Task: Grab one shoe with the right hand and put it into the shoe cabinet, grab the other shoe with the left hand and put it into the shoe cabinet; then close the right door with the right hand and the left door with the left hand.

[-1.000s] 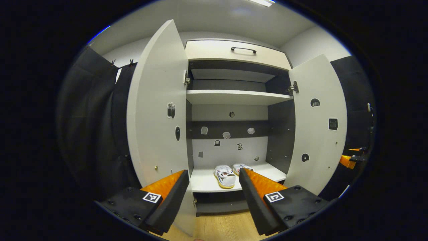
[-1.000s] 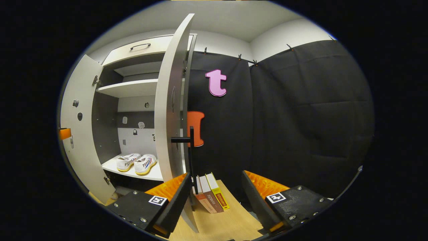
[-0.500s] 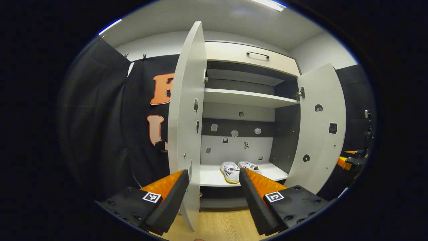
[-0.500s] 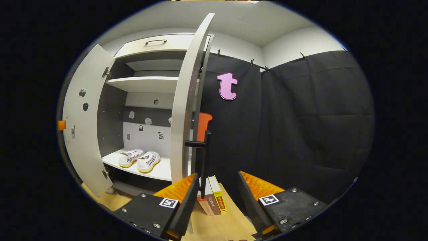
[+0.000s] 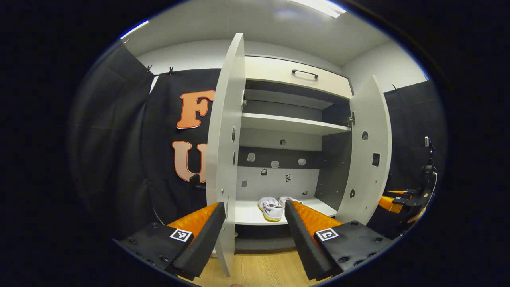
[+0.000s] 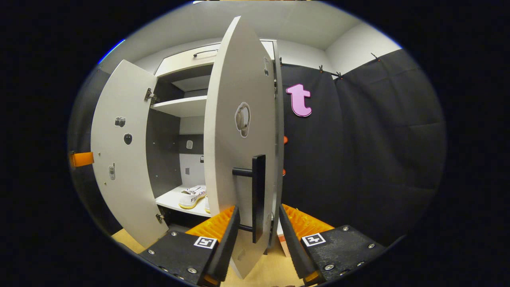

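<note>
Two white shoes (image 5: 271,207) stand side by side on the lower shelf (image 5: 247,214) of the open shoe cabinet. My left gripper (image 5: 255,235) is open and holds nothing; it hangs in front of the cabinet, with the left door (image 5: 225,139) edge-on just above its left finger. In the right gripper view, the right door (image 6: 235,159) shows its outer face. My right gripper (image 6: 259,243) is open, with the lower end of the door's black handle (image 6: 259,191) between its fingers and not pressed. One shoe (image 6: 192,195) peeks past the door's edge.
The right door (image 5: 366,159) stands partly open, with the right gripper (image 5: 398,197) beyond it. A closed drawer (image 5: 295,75) tops the cabinet, above an upper shelf (image 5: 291,125). Pale wood floor (image 5: 259,267) lies below. Black cloth walls flank both sides. The left door (image 6: 119,159) is open wide.
My right gripper has come round to the right door's outer face, and the handle now sits between its fingers. The right door has swung slightly inward. My left gripper has backed off a little.
</note>
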`<state>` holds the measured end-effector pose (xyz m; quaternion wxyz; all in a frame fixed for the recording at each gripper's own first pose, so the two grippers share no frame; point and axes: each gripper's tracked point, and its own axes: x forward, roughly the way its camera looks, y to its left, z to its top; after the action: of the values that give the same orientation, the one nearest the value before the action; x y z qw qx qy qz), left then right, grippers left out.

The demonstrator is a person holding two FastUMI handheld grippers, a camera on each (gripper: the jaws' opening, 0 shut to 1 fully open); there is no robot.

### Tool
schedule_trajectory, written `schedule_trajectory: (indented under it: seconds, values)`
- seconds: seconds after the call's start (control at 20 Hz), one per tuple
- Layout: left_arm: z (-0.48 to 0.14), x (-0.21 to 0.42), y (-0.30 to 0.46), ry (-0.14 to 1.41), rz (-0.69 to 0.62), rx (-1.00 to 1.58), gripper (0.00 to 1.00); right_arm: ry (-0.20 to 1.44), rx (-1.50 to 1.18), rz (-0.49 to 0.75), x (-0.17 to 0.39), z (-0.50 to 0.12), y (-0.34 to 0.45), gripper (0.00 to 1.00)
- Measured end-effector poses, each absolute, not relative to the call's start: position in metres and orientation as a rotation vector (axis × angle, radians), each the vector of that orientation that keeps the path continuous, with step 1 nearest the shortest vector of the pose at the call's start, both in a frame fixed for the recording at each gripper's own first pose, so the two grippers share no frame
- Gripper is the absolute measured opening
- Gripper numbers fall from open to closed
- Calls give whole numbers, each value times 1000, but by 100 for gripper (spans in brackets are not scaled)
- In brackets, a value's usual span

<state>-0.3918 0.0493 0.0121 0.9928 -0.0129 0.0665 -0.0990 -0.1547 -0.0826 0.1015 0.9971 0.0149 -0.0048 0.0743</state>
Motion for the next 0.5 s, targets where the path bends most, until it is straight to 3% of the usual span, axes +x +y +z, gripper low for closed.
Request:
schedule_trajectory:
  seconds: [0.2, 0.25, 0.5]
  values:
    - [14, -400, 63, 131, -175, -34, 97, -2, 93, 203, -133, 99, -48, 82]
    - [15, -402, 67, 129, -167, -32, 97, 1, 98, 220, -128, 98, -37, 91]
    - [18, -411, 85, 128, -137, -30, 97, 5, 65, 263, -103, 99, 11, 94]
